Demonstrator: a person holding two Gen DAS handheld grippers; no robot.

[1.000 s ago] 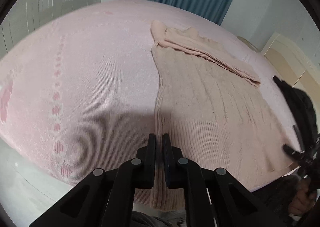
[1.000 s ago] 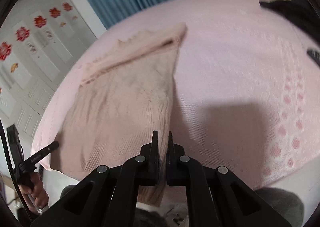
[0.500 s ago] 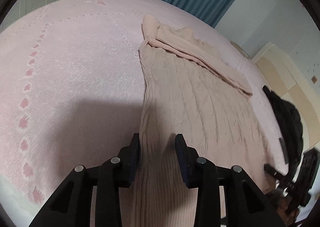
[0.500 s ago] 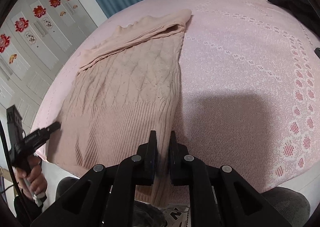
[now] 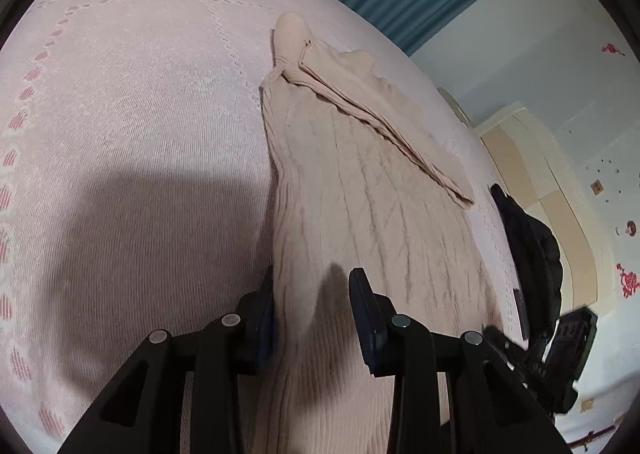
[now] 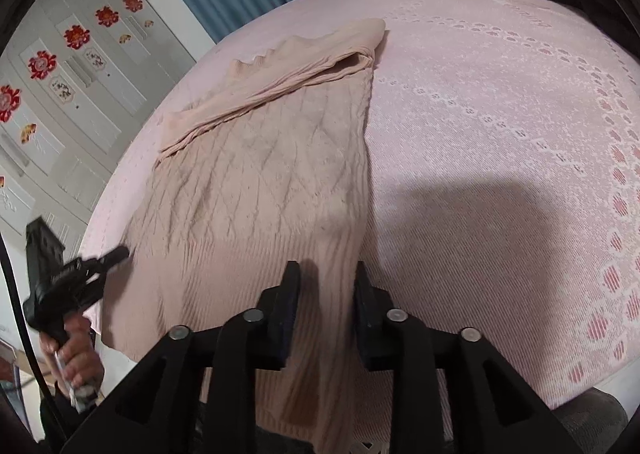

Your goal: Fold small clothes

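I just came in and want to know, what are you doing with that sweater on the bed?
A person is folding a beige sweater on a pink bed using two hand-held grippers. The left gripper is open over the sweater's hem. The right gripper is opening, the hem lying loose between its fingers. One sleeve is already folded across the top.

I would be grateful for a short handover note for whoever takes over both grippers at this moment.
Left gripper: open, astride the sweater's left hem edge, not pinching it.
Right gripper: jaws opening, the sweater's right hem edge between them, no longer clamped.
Sweater: beige cable knit, flat on the pink bedspread, hem hanging over the near edge, collar at the far end.
Done: both sleeves are folded across the chest and the body lies smooth.
Left: probably fold the body hem to collar, then tidy.
Nearby: a dark garment lies to the right on the bed.
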